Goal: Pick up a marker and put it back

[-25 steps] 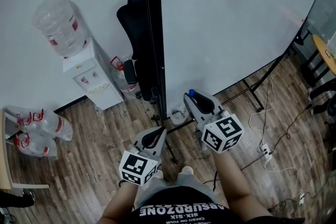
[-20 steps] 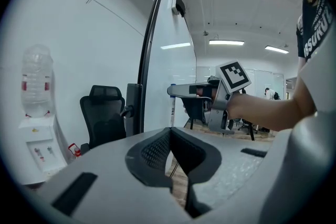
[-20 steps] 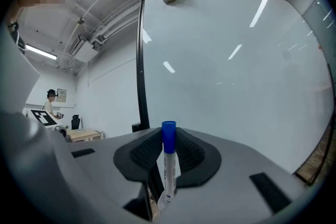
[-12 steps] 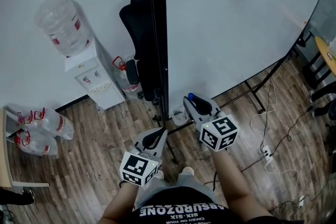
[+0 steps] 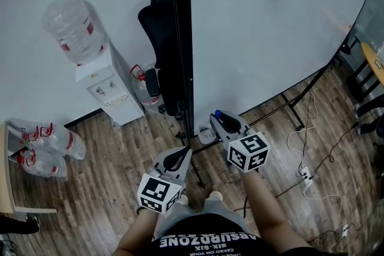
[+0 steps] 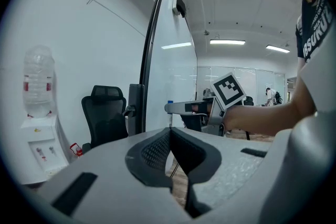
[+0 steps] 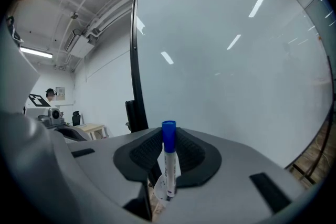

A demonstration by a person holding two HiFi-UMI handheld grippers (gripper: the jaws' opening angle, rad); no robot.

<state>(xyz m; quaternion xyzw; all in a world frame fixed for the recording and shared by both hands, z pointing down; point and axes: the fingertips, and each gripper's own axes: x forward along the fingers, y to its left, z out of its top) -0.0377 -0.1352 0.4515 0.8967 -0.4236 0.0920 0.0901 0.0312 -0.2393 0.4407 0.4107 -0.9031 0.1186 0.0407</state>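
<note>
Right gripper view: right hand-held gripper [image 7: 167, 150] pinches marker [image 7: 169, 162] upright, cap up — whiteboard [image 7: 236, 60] ahead; left hand-held gripper [image 6: 169, 134], closed, sits farther back.

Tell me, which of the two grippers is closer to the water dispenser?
Left. The left gripper is below and right of the water dispenser in the head view; the right gripper, clamped on a blue-capped marker, is farther right, before the whiteboard.
</note>
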